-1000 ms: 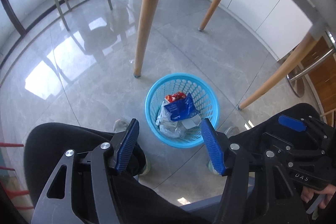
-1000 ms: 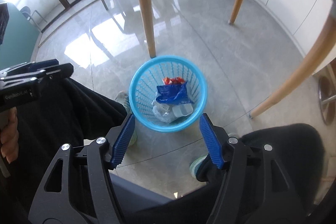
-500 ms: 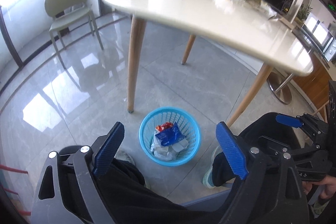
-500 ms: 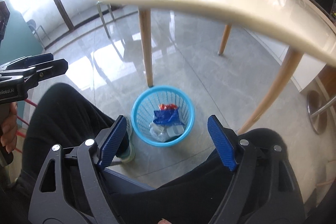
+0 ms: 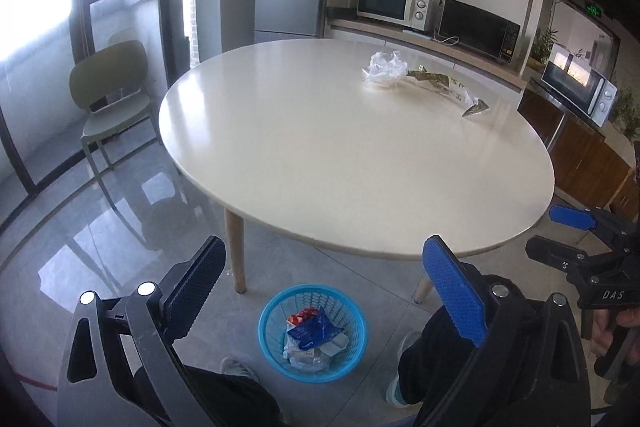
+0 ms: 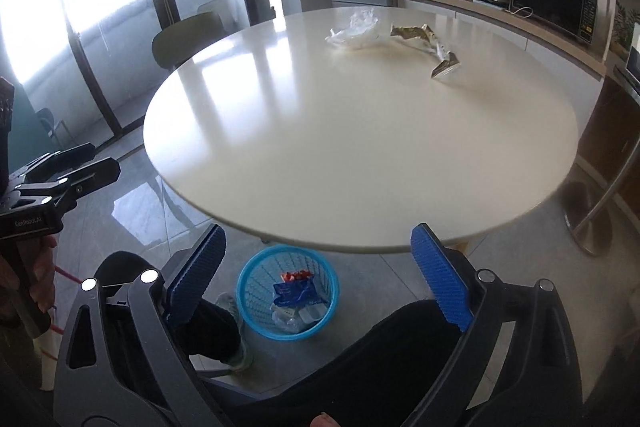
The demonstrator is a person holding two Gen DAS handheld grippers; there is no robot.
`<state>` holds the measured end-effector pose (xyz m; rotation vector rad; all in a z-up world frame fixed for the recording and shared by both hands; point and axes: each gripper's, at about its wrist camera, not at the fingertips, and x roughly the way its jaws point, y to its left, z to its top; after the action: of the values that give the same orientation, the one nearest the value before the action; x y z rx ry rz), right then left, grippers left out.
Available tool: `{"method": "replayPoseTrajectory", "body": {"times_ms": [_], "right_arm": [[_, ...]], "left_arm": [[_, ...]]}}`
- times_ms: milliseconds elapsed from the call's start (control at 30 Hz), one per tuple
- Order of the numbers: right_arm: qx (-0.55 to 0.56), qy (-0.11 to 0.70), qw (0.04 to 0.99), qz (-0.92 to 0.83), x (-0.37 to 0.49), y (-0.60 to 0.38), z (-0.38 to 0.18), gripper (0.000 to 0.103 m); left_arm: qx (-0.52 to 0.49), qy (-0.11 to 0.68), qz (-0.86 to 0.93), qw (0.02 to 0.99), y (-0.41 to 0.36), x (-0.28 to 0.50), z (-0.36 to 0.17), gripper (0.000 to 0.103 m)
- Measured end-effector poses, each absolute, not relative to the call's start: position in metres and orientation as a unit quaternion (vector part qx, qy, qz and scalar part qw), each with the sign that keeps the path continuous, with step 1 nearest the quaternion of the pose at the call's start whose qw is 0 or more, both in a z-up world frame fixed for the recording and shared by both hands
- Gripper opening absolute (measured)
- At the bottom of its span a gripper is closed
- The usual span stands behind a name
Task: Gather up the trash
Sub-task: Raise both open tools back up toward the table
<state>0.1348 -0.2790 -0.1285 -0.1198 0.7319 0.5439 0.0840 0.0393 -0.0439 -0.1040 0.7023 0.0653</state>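
- Opening wider at this moment, the left hand-held gripper (image 5: 320,287) has nothing between its ribbed blue pads; the blue basket (image 5: 313,333) on the floor only shows through the gap.
- The right hand-held gripper (image 6: 320,277) is likewise opening with its jaws apart and empty, pointed down over the near rim of the tabletop (image 6: 340,131).
- Trash still to collect lies at the far side of the tabletop: a crumpled clear plastic bag (image 5: 384,69), thin and glossy, and just beside it a long foil wrapper (image 5: 444,89), gold-green, twisted, with a silvery torn end.
- Both pieces are well apart from either hand-held gripper, so a reach across the tabletop looks necessary.
- The basket stands on the grey polished floor under the near rim of the tabletop, between the person's shoes, probably so that trash can be dropped straight down from the seat.
- It is round, open-weave plastic, already holding a blue packet (image 5: 314,333), something red and some clear plastic.
- The tabletop is round, cream and smooth, with a soft sheen, on tapered wooden legs (image 5: 235,251).
- Crumpled film and foil should give under the pads; a pinch on a raised fold seems the surest hold.
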Motion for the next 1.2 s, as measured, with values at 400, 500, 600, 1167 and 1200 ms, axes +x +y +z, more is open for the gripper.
{"method": "replayPoseTrajectory", "body": {"times_ms": [400,500,600,1167,1200], "right_arm": [[-0.04,0.322,0.923,0.207,0.181,-0.313,-0.106,0.094],[-0.037,0.321,0.925,0.202,0.192,-0.316,-0.103,0.094],[-0.036,0.317,0.927,0.198,0.203,-0.318,-0.1,0.094],[-0.017,0.324,0.928,0.183,0.289,-0.329,-0.074,0.094],[-0.018,0.326,0.927,0.184,0.293,-0.328,-0.073,0.094]], "left_arm": [[-0.006,0.324,0.002,0.946,0.016,0.126,-0.027,0.097],[0.004,0.32,0.0,0.947,0.014,0.137,-0.025,0.097],[0.005,0.319,-0.002,0.948,0.013,0.149,-0.023,0.097],[0.041,0.34,-0.021,0.939,-0.009,0.238,-0.003,0.097],[0.044,0.344,-0.021,0.938,-0.011,0.244,-0.002,0.097]]}}
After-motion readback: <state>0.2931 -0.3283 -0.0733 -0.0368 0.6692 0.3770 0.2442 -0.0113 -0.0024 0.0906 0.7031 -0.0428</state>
